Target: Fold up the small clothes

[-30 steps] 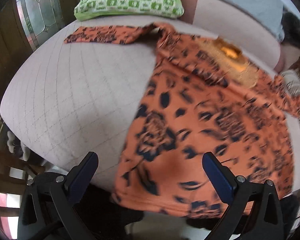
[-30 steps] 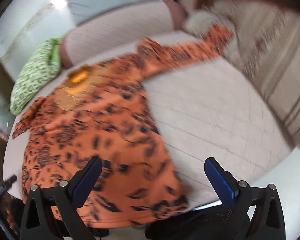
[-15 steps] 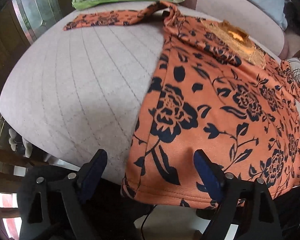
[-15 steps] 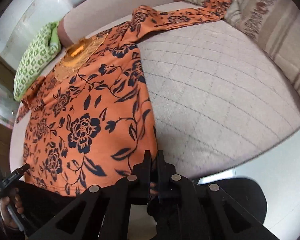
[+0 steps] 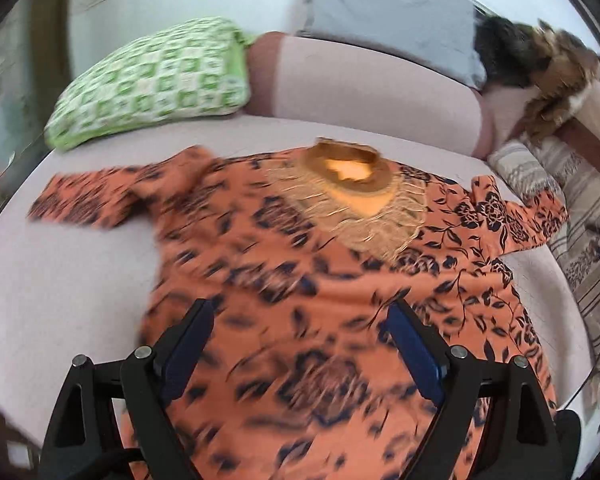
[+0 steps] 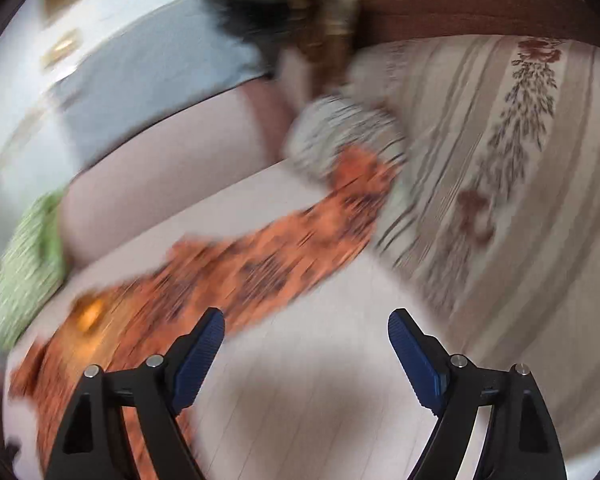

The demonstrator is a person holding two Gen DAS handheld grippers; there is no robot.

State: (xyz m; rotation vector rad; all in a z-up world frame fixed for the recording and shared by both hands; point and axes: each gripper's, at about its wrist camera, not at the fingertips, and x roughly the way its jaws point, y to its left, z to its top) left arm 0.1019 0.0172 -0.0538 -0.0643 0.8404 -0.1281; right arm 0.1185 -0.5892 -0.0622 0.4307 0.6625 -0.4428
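Orange, black-flowered top (image 5: 300,280) lies flat on the pale quilted seat (image 5: 80,280), neckline far, one sleeve out to the left and one to the right against a striped cushion (image 5: 580,208). Left gripper (image 5: 300,344) hangs over the near half, jaws wide, holding nothing. Right gripper (image 6: 306,344) has just been opening; its jaws stand wide over bare seat, nothing between them. Green pillow (image 5: 152,84) sits far left. No writing is readable.

Bare sofa seat (image 6: 320,360) lies open beside the orange top (image 5: 340,280); green cushion (image 5: 152,88) and striped cushions (image 6: 500,160) hem it.
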